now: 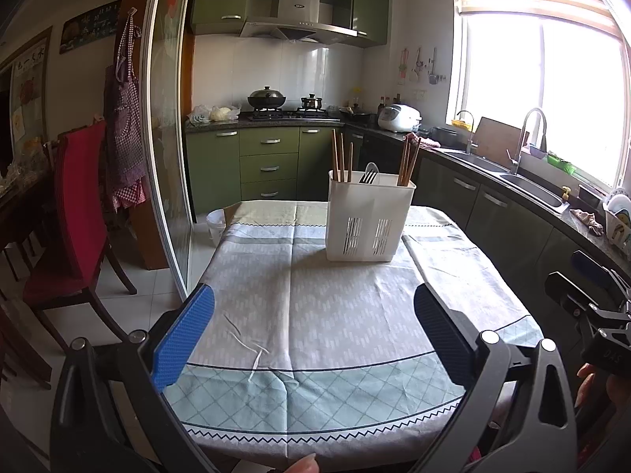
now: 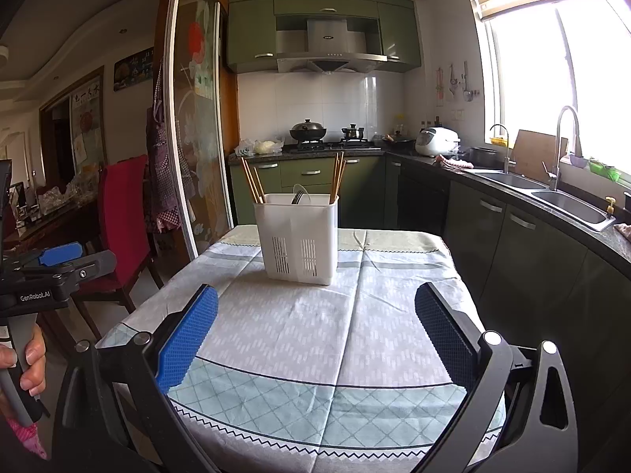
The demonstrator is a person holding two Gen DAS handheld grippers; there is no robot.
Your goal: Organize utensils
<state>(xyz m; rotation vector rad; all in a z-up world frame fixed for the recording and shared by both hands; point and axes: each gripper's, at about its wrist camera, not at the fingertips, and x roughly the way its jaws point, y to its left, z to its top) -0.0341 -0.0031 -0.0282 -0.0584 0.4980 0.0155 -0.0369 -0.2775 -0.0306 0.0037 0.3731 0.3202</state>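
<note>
A: What's the biggest thing in front of the two cameras?

B: A table point(image 1: 355, 315) under a pale blue and grey patterned cloth point(image 2: 315, 335), with a red chair point(image 1: 79, 205) off its left side and a green kitchen behind.

A: And where are the utensils?

B: In a white slotted holder point(image 1: 368, 216) standing upright toward the table's far end, well apart from both grippers. Wooden chopsticks point(image 1: 341, 157) stick up from its left compartment, more chopsticks point(image 1: 409, 159) lean out of the right one, and a dark fork point(image 1: 368, 176) with a pale spoon behind it shows in the middle.

A: How do the grippers stand?

B: The left gripper point(image 1: 313, 339) hangs over the near edge of the table, its jaws spread wide with nothing between the blue pads. The right gripper point(image 2: 315, 339) is the same, jaws wide and holding nothing. From the right wrist view a hand point(image 2: 27, 358) grips the handle of the left tool at the frame's left edge
</note>
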